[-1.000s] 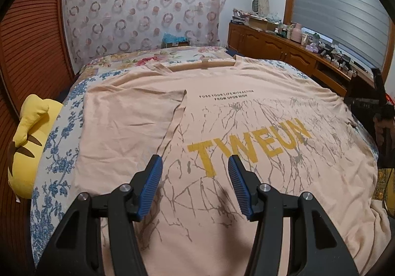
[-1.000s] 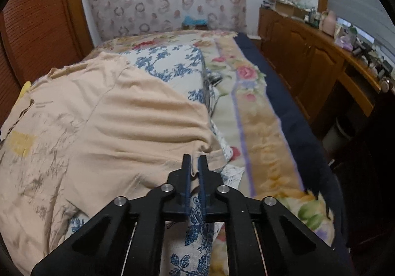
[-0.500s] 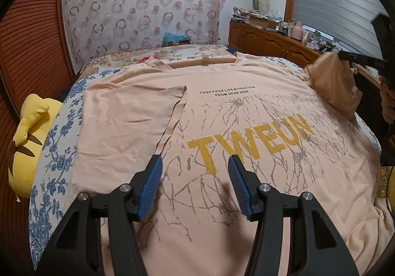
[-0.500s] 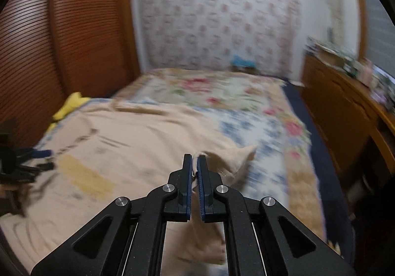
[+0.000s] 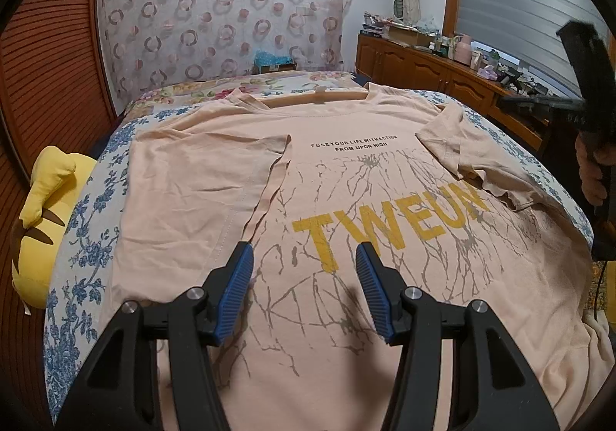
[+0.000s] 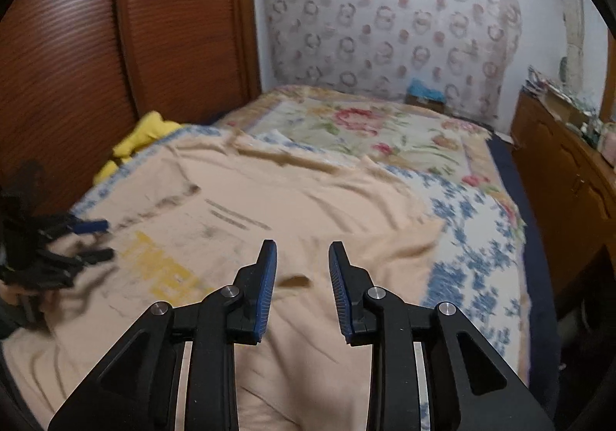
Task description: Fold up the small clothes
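Peach T-shirt flat on bed, print up, both sleeves folded inward to narrow body. Right claw above shirt's right side, jaws opening, nothing between. Left claw half open, empty, hovers over near hem.

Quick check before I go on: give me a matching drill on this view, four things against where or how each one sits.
Things:
1. peach T-shirt with yellow lettering
2. yellow plush toy with brown stripes
3. right-hand sleeve
4. left gripper

States:
A. folded in over the shirt front
B. spread flat across the bed
C. at the bed's left edge, beside the wooden wall
D. open above the shirt's print, nothing between its fingers

Pairs: 1-B, 2-C, 3-A, 4-D
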`<state>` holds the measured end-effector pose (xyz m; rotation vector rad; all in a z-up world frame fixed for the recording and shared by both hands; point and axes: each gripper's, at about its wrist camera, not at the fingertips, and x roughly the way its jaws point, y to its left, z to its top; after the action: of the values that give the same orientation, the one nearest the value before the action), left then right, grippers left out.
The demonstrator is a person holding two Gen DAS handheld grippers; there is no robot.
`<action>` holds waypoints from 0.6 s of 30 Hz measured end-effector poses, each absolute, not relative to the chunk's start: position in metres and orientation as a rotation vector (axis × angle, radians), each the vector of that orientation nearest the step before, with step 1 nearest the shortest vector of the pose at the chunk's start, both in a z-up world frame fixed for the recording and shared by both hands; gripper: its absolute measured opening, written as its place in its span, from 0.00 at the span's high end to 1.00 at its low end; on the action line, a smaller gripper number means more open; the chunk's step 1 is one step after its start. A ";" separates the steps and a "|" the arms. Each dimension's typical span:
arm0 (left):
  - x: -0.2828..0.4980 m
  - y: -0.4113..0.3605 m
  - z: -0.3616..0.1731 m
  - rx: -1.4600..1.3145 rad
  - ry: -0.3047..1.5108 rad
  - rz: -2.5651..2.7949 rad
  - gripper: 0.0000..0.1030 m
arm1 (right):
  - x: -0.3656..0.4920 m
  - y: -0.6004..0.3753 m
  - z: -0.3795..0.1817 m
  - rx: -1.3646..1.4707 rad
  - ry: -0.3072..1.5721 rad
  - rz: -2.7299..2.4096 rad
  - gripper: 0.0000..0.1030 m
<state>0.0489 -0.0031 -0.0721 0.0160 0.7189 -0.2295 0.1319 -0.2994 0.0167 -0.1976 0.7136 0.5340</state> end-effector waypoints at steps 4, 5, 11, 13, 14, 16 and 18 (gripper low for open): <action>0.052 -0.009 -0.068 0.038 0.725 -0.243 0.47 | 0.127 -0.314 -0.006 -0.212 0.763 0.490 0.74; 0.052 -0.012 -0.066 0.044 0.724 -0.249 0.47 | 0.125 -0.320 -0.014 -0.218 0.782 0.472 0.74; 0.065 -0.039 -0.047 0.068 0.713 -0.355 0.47 | 0.102 -0.343 -0.040 -0.208 0.840 0.437 0.74; 0.073 -0.051 -0.042 0.077 0.716 -0.391 0.47 | 0.100 -0.345 -0.046 -0.230 0.848 0.413 0.74; 0.079 -0.058 -0.040 0.088 0.718 -0.409 0.47 | 0.099 -0.347 -0.050 -0.241 0.853 0.399 0.74; 0.090 -0.071 -0.036 0.105 0.723 -0.436 0.47 | 0.097 -0.350 -0.052 -0.232 0.843 0.399 0.73; 0.101 -0.083 -0.034 0.103 0.733 -0.471 0.47 | 0.098 -0.352 -0.053 -0.217 0.843 0.398 0.72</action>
<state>0.1007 -0.0825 -0.0345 0.1029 0.7334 -0.4709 0.0980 -0.3524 -0.0526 -0.2167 0.8428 0.3981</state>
